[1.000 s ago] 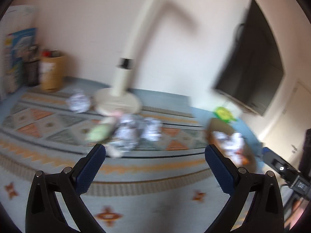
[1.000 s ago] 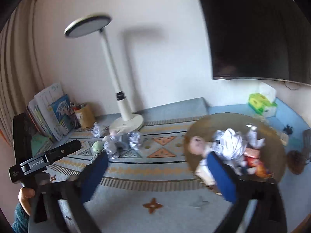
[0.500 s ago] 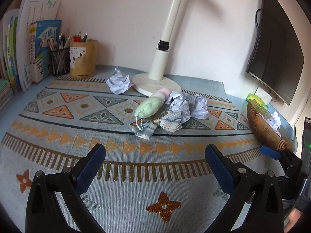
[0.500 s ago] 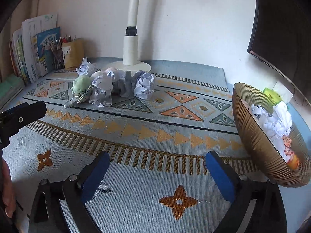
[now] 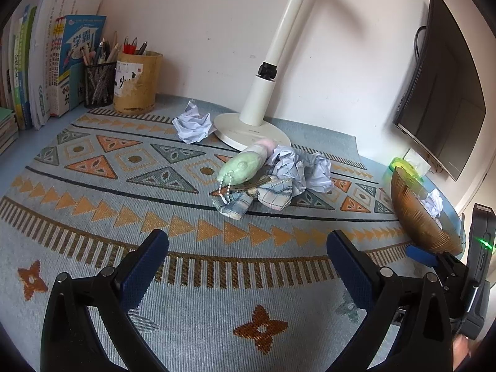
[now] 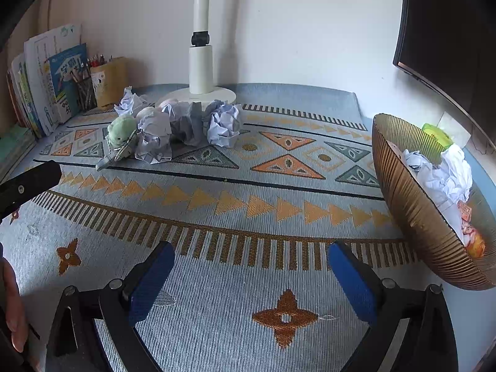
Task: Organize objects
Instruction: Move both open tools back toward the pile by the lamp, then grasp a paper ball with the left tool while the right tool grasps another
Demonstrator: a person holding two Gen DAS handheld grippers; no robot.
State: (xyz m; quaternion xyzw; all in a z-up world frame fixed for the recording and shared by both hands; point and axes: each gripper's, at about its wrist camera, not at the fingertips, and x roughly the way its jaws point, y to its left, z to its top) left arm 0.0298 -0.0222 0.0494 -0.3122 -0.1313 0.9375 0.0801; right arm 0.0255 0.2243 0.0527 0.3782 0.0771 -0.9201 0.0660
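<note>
- Your left hand-held gripper [image 5: 248, 257] and right hand-held gripper [image 6: 251, 271] have dropped low over the table [image 5: 93, 248], both open, empty.
- Crumpled paper [image 5: 297, 170] and plush toy [image 5: 243, 167] now ahead of left; bowl [image 6: 412, 207] right of right one; grab next.

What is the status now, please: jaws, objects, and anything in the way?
Left gripper and right gripper open, empty. Green plush toy and crumpled paper piled by lamp base; basket partly filled. Nothing blocking.

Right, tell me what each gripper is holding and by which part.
Nothing is held. The left gripper and the right gripper are both open, with only the rug between their fingers.
</note>
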